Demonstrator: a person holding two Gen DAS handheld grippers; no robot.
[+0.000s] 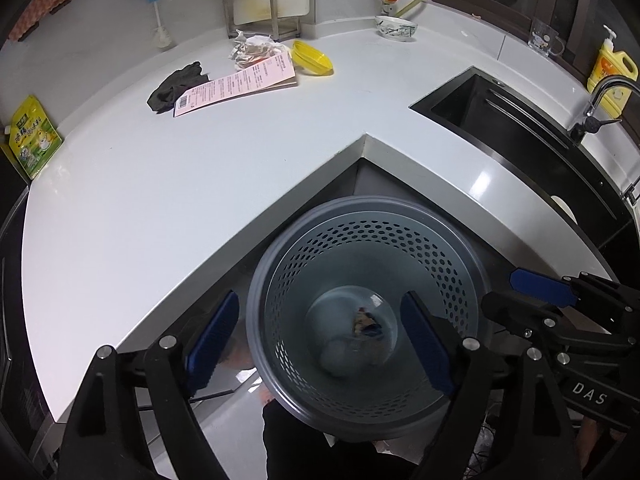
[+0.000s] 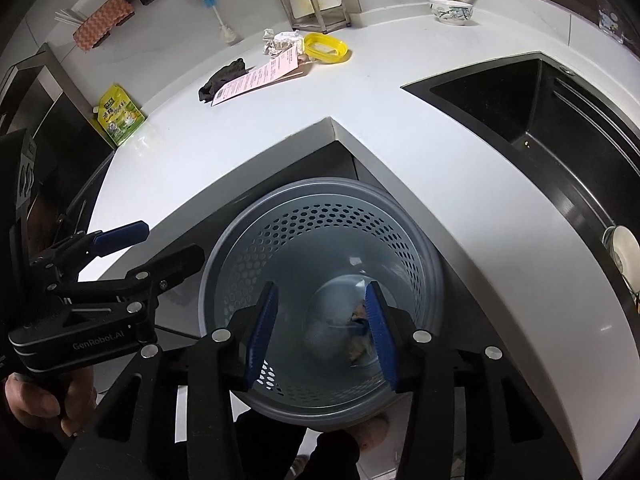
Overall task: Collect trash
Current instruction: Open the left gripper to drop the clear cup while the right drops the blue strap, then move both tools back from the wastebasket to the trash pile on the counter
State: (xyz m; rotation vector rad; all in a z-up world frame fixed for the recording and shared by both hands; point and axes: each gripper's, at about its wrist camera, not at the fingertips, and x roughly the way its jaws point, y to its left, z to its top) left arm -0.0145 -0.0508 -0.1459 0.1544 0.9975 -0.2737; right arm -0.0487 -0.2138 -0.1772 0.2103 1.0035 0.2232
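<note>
Kitchen corner, white L-shaped counter [image 1: 192, 184] with a glossy top, seen from above. Pale wall behind carries hanging cloths and a bottle brush.

Far side of counter — crumpled white paper wad [image 1: 253, 49] against a metal rack [image 1: 256, 10]; pink printed paper sheet [image 1: 236, 86] lying flat, one end over a dark crumpled cloth [image 1: 174, 87]; yellow plastic oval dish [image 1: 312, 57] just beside the sheet. Blue-patterned ceramic bowl [image 1: 396, 27] further back near a gas valve. Green and yellow pouch [image 1: 34, 138] stands at the left counter edge.

Right arm of the counter: black recessed sink [image 2: 560, 128] with chrome tap [image 1: 602, 100]; yellow soap bottle [image 1: 612, 70] and clear glass mug [image 1: 546, 38] behind it.

Grey perforated plastic waste bin [image 1: 360, 240] sits on the floor in the counter's inner corner. Scraps of trash [image 1: 366, 322] lie at its bottom, blurred.

Left hand-held gripper [image 1: 318, 340] — blue pads wide apart, holding nothing, above the bin. Right hand-held gripper [image 2: 322, 330] — pads apart, narrower gap, holding nothing, over the bin mouth.
</note>
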